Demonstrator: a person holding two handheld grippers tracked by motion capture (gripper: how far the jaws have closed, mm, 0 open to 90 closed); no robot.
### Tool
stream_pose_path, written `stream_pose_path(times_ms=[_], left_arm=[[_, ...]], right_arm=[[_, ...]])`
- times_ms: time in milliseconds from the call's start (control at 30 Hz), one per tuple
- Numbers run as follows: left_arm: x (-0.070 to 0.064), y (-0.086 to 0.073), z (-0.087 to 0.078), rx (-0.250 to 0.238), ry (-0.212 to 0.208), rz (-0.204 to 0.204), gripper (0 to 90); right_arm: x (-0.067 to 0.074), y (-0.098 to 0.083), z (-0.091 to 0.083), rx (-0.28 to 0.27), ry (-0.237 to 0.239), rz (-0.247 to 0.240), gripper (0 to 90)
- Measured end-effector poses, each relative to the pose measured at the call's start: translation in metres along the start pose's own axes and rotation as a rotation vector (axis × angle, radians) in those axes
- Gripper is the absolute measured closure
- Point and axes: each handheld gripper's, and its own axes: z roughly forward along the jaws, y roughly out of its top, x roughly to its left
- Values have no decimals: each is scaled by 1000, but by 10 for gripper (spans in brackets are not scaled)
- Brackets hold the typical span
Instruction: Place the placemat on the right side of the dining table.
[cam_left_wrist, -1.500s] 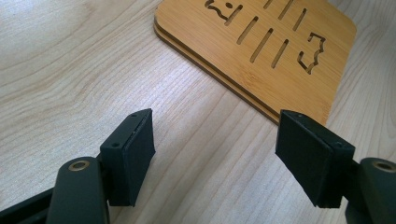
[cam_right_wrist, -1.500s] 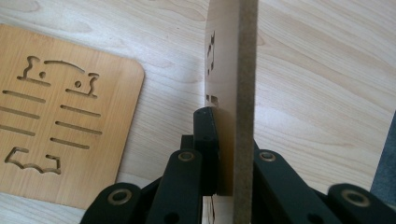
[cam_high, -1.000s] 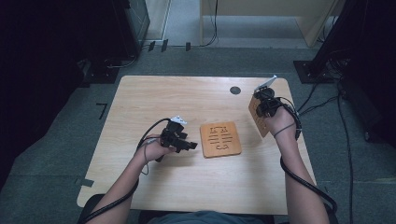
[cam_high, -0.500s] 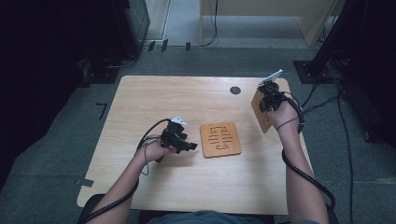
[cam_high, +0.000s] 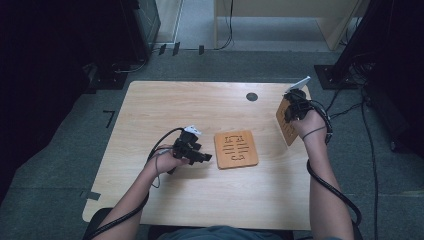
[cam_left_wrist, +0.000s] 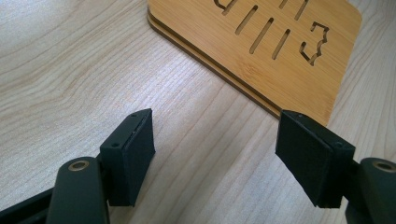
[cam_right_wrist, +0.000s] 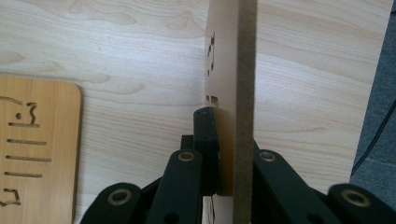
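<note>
A square bamboo board (cam_high: 236, 149) with cut-out slots lies flat on the wooden table (cam_high: 200, 110); its corner fills the top of the left gripper view (cam_left_wrist: 280, 51). My left gripper (cam_high: 202, 157) rests just left of that board, jaws wide open with bare table between them (cam_left_wrist: 215, 144). A second bamboo board (cam_high: 286, 122) stands on edge near the table's right side. My right gripper (cam_high: 292, 107) is shut on this upright board (cam_right_wrist: 229, 84), one jaw on each face.
A small dark round grommet (cam_high: 252, 96) sits in the table near the far edge. Cables trail from both grippers. Dark equipment stands and grey floor surround the table; the table's right edge is close to the upright board.
The right gripper has carried the upright board slightly farther right and away, toward the table's far right corner. The left gripper has stayed put.
</note>
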Motion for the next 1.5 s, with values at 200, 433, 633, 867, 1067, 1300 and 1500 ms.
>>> stream_pose_path(times_ms=[200,433,633,867,1067,1300,1500], left_arm=[[0,0,0,-3,-3,0,271],[1,0,0,-6,-2,-3,271],[1,0,0,-7,-2,-1,269],[1,-1,0,-7,-4,-2,268],[0,-1,0,-7,-3,-1,267],[1,-1,0,-5,-2,-1,267],[1,-1,0,-3,0,-1,267]], right_arm=[[-2,0,2,6,8,14,876],[-2,1,6,16,11,21,876],[-4,1,9,17,21,34,873],[-6,1,6,11,21,30,868],[-11,0,-6,-24,30,26,854],[-11,-1,-16,-58,37,4,860],[-18,-3,-17,-52,45,19,859]])
